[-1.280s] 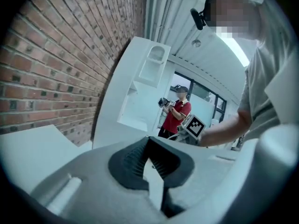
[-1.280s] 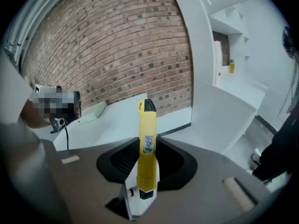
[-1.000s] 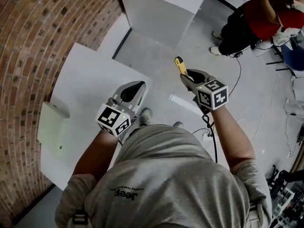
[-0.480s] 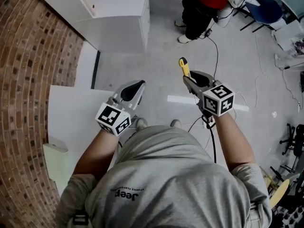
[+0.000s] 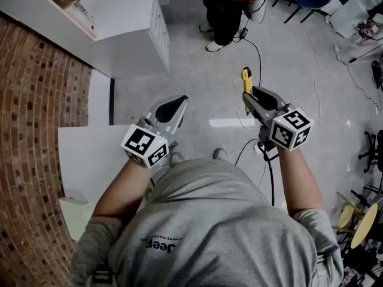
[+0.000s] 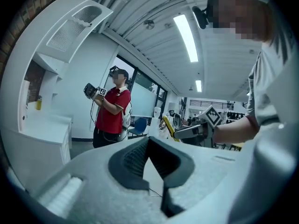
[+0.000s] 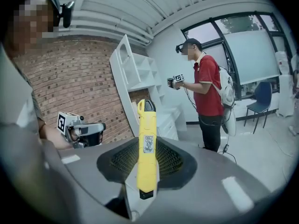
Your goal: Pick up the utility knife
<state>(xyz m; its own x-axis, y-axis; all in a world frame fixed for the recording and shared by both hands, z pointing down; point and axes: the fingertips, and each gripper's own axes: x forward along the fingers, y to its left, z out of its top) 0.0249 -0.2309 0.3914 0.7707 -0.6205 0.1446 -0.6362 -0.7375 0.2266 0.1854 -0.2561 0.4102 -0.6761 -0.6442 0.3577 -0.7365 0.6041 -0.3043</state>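
The yellow utility knife [image 5: 246,78] with a black tip sticks forward out of my right gripper [image 5: 256,98], which is shut on its rear half, held in the air over the grey floor. In the right gripper view the knife [image 7: 146,139] stands upright between the dark pads of that gripper [image 7: 148,168]. My left gripper [image 5: 172,107] hovers at the same height to the left, shut with nothing in it. In the left gripper view its tips [image 6: 148,141] meet, and the right gripper [image 6: 192,131] with the knife [image 6: 167,126] shows beyond.
A white shelf cabinet [image 5: 122,26] stands at the upper left against a brick wall [image 5: 33,106]. A white table [image 5: 81,160] lies at my left. A person in a red shirt [image 5: 224,2] stands ahead holding grippers. Cables [image 5: 258,49] run across the floor.
Both grippers have swung away from the white table toward the open floor, the knife staying in the right one. The table slid to the lower left and the cabinet came in at the top.
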